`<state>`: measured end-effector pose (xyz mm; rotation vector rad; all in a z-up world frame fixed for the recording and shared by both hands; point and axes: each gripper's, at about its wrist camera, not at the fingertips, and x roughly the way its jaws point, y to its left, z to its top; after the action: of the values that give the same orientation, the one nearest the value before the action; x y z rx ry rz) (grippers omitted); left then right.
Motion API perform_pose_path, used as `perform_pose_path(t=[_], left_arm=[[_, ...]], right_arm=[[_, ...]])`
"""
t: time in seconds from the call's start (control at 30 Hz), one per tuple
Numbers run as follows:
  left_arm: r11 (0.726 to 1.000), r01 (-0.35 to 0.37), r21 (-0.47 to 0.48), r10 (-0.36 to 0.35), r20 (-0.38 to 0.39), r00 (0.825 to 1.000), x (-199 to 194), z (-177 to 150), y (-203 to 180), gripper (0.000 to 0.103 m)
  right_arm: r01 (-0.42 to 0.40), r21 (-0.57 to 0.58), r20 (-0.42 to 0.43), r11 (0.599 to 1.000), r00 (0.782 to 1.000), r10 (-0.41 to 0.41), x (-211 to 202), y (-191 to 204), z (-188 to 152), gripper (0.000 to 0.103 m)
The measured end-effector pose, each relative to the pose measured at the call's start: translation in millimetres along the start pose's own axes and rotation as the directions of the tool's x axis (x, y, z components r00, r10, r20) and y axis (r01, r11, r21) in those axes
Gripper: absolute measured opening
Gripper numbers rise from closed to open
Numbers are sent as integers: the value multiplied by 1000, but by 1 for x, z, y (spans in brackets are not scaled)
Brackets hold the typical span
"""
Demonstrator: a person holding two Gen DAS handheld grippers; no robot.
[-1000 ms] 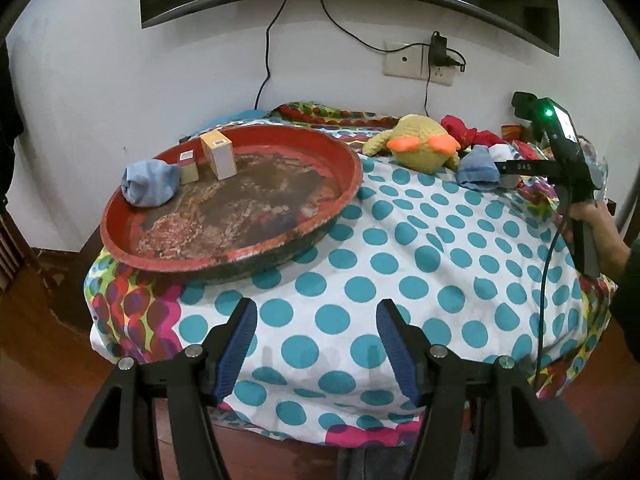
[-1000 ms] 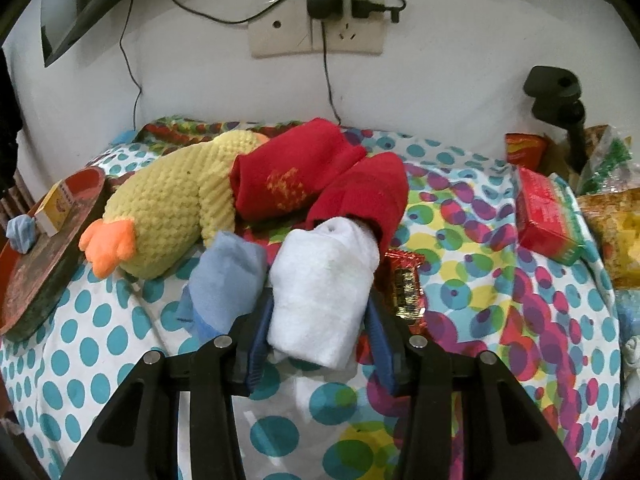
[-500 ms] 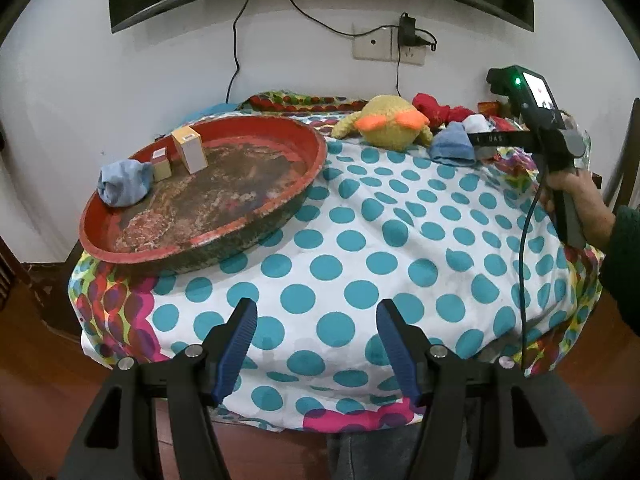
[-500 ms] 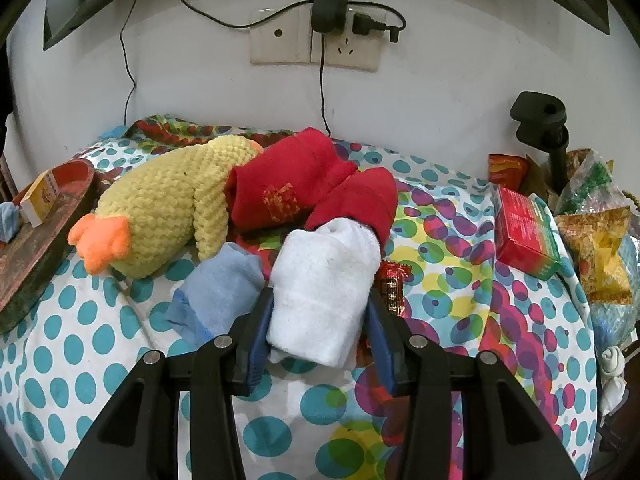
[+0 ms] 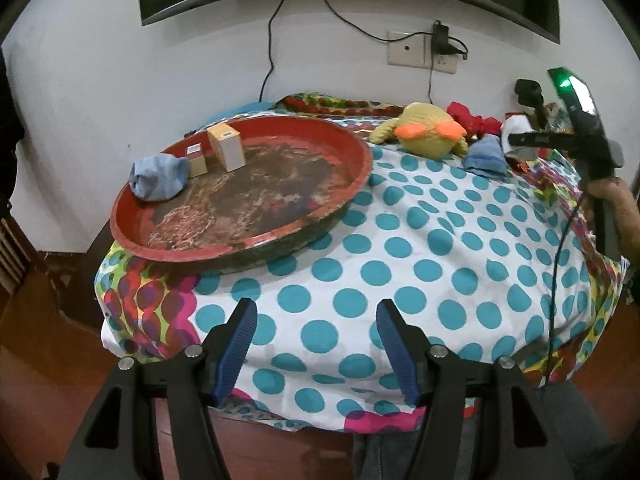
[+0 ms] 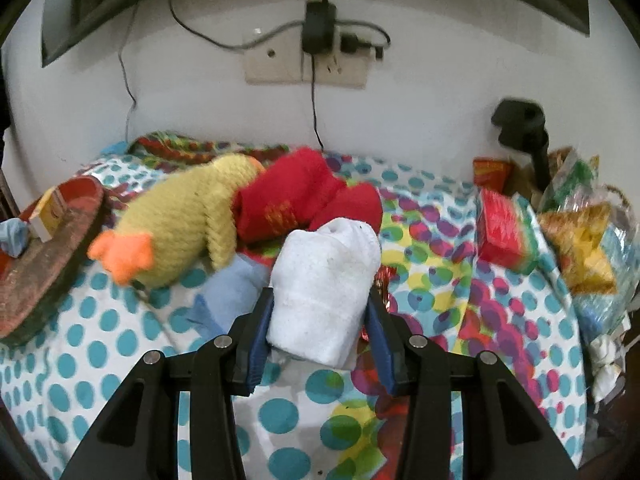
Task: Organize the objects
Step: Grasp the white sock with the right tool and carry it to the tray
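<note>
On the dotted tablecloth (image 5: 400,240), at nine o'clock from its middle, sits a round red tray with a worn brown floor (image 5: 352,176). Against the tray's ten o'clock rim lie a rolled pale-blue sock (image 5: 158,178), a small tan box (image 5: 196,160) and a taller yellow-and-white carton (image 5: 227,146).

The left gripper (image 5: 316,344) hangs over the cloth's near edge, its blue pads spread with nothing between them.

The right gripper (image 6: 318,334) is clamped on a rolled white sock (image 6: 324,288), apparently lifted just clear of the cloth, though motion blur leaves that uncertain.

At ten o'clock from the white sock lies a yellow knitted plush duck with an orange beak (image 6: 180,224); at twelve o'clock, folded red socks (image 6: 296,200); at nine o'clock, another pale-blue sock (image 6: 228,300).
</note>
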<state>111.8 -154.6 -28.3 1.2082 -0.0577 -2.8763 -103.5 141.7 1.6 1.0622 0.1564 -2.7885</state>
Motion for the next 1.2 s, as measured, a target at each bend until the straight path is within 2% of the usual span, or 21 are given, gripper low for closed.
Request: perform_pose_path(t=[0.17, 0.3, 0.53, 0.73, 0.93, 1.13, 1.2], left_arm=[[999, 16, -33, -17, -27, 1000, 3, 0, 7, 64], [999, 11, -41, -12, -27, 1000, 0, 2, 9, 64], [997, -4, -77, 1, -36, 999, 0, 5, 22, 64], [993, -21, -114, 17, -36, 999, 0, 5, 36, 64], [985, -29, -170, 24, -32, 999, -1, 5, 50, 64], [985, -45, -169, 38, -46, 998, 3, 3, 53, 64], [985, -46, -168, 39, -48, 998, 3, 2, 54, 64]], right_arm=[[-32, -13, 42, 999, 999, 32, -26, 15, 20, 42], [-74, -48, 40, 996, 996, 76, -34, 38, 32, 42], [-216, -131, 12, 967, 975, 220, -34, 114, 47, 42], [-303, -231, -31, 925, 952, 304, -23, 192, 52, 42], [-380, -292, -112, 878, 925, 364, -1, 256, 60, 42], [-411, -321, -181, 854, 911, 371, 35, 299, 80, 43], [-405, -326, -188, 855, 913, 361, 50, 308, 85, 43]])
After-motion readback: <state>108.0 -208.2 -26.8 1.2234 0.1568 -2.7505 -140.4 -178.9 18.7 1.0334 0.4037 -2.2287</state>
